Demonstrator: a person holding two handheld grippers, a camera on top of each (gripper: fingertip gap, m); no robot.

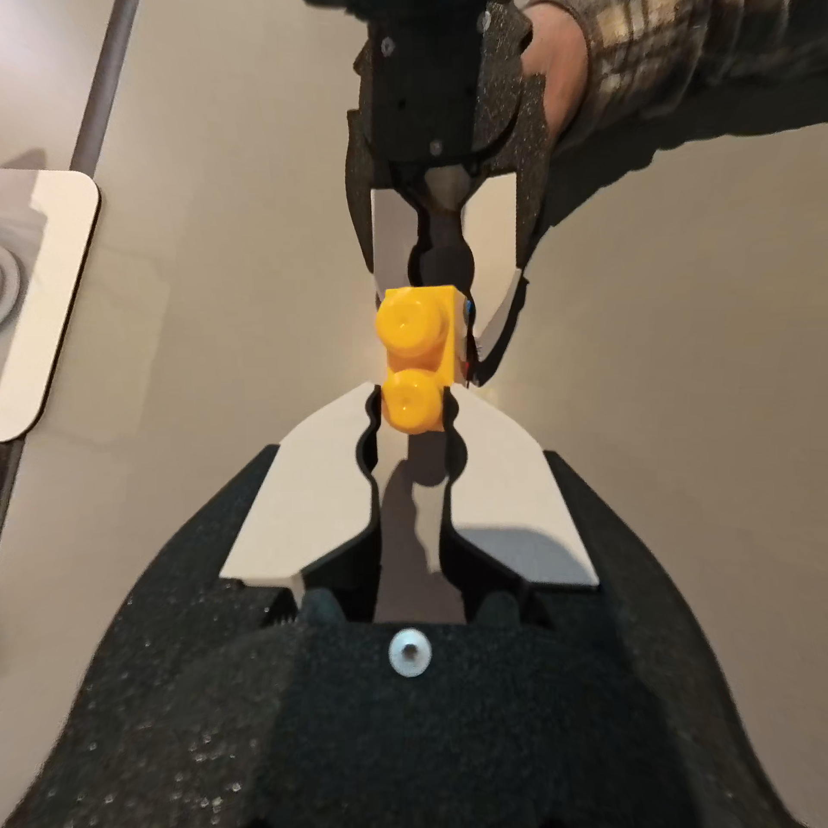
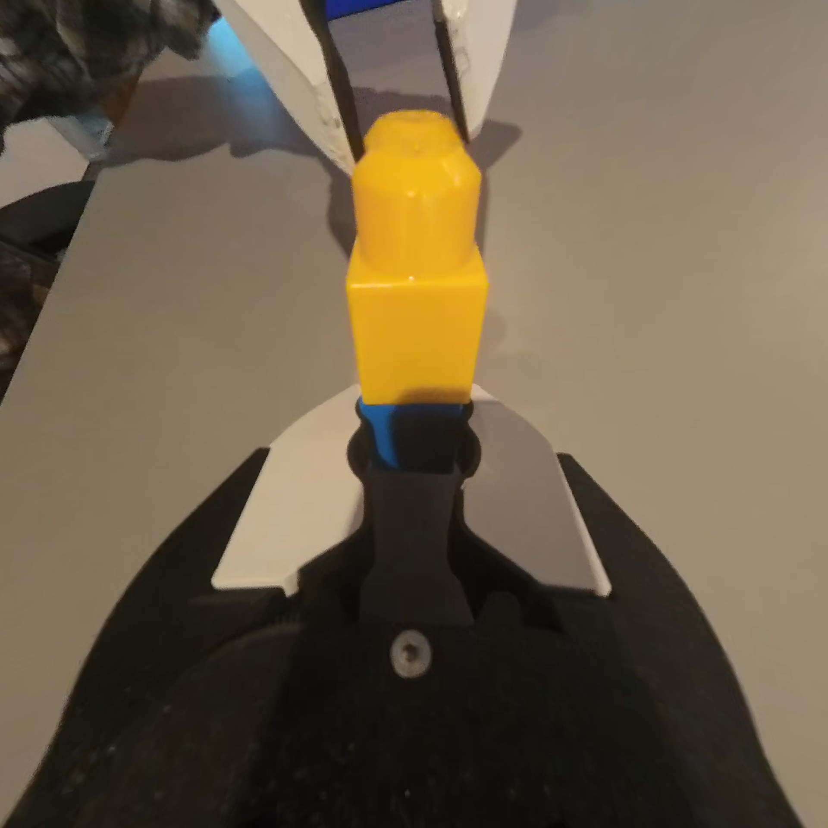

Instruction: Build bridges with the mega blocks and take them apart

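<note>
In the left wrist view, the left gripper (image 1: 411, 405) reached forward from the near edge, its white fingers pressed against the sides of the nearer stud of a yellow two-stud block (image 1: 414, 354), which was held above a plain beige table (image 1: 215, 278). From the far side the right gripper (image 1: 441, 322) came toward the camera, a hand (image 1: 558, 76) in a plaid sleeve (image 1: 699, 49) behind it; its fingers sat on either side of the yellow block's far end, where a sliver of blue showed at the right, too small to make out. At the left edge a white mat with rounded corners (image 1: 58, 286) lay on the table, near a dark strip that ran along the table's left side. In the right wrist view, the right gripper (image 2: 414, 428) pinched a blue block (image 2: 381, 432) between its white fingers, and the yellow block (image 2: 414, 286) sat directly on that blue piece, its studs pointing away from the camera toward the far side. The left gripper (image 2: 407, 143) came in from the top of this view, its fingertips closed on the farthest yellow stud. Both pieces were held clear of the table (image 2: 649, 269), whose left edge ran diagonally past a blurred plaid sleeve (image 2: 67, 58) at the far left. A patch of blue showed at the top edge between the left gripper's fingers, though what it was could not be told.
</note>
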